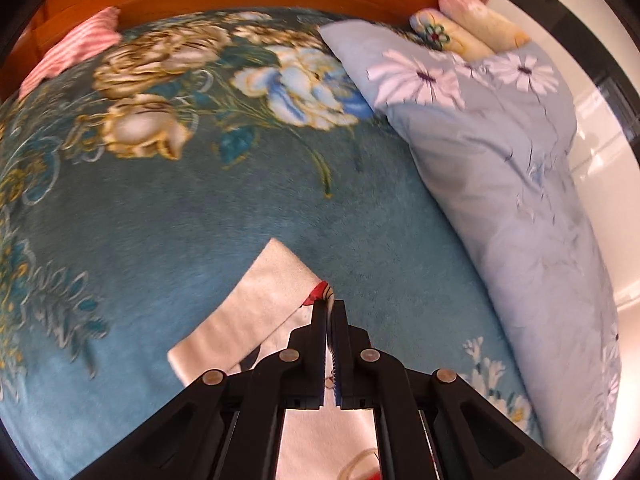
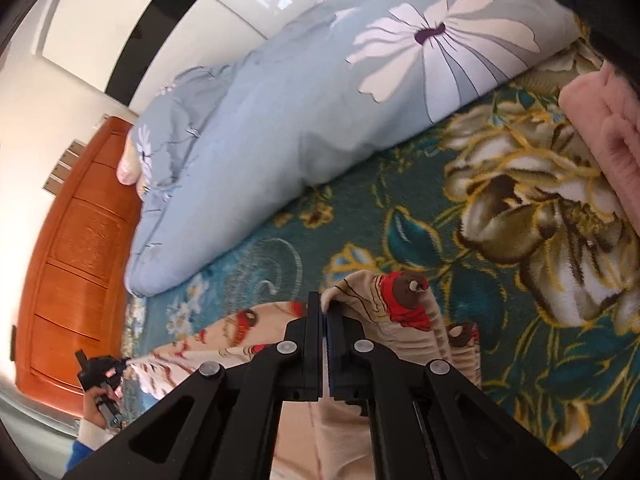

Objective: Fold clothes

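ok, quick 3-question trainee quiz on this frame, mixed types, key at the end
1. True or false: the right gripper is shut on the cream printed garment.
2. Multiple choice: what lies along the far side of the teal floral blanket, next to the white wall?
A. a wicker basket
B. a light blue flowered quilt
C. a row of shoes
3. Fill in: in the right wrist view, the left gripper is seen in front of the orange wooden ____.

Key:
1. true
2. B
3. headboard
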Demonstrator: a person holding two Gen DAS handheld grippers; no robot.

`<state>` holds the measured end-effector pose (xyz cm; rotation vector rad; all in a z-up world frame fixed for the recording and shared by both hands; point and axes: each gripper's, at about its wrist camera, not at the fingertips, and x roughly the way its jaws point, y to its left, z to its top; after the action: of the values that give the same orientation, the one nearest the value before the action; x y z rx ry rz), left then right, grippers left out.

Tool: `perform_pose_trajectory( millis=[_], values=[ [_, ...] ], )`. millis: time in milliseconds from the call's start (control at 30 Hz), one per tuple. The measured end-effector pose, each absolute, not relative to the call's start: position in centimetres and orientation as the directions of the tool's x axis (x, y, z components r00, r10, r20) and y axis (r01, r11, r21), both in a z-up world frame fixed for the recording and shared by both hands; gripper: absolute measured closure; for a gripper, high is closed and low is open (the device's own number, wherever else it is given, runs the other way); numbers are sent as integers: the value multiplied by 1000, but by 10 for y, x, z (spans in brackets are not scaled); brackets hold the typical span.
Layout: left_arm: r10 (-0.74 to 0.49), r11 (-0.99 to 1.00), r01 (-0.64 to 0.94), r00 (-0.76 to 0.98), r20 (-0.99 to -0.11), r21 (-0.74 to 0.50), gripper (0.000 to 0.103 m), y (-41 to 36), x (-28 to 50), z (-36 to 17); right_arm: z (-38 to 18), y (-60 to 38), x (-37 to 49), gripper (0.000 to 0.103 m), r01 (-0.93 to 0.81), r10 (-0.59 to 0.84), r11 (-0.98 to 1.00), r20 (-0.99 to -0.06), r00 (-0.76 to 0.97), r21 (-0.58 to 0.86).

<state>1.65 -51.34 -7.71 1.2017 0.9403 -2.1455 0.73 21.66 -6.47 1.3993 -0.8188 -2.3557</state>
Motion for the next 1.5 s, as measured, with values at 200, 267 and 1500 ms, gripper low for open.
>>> perform_pose_trajectory(
  millis=[200, 267, 1500],
  values=[
    [-15, -686, 627, -519, -855, -369, 81, -510, 5, -89, -80, 218, 6, 102, -84, -471, -816, -742, -478, 572],
    [30, -688, 586, -566, -824, -427, 63, -511, 12, -83, -83, 219, 6, 102, -96, -463, -818, -748, -474, 567],
    [36, -345, 636, -726, -687, -690, 86, -536, 122, -127, -108, 251, 126, 42, -241, -576, -613, -635, -515, 752]
  ],
)
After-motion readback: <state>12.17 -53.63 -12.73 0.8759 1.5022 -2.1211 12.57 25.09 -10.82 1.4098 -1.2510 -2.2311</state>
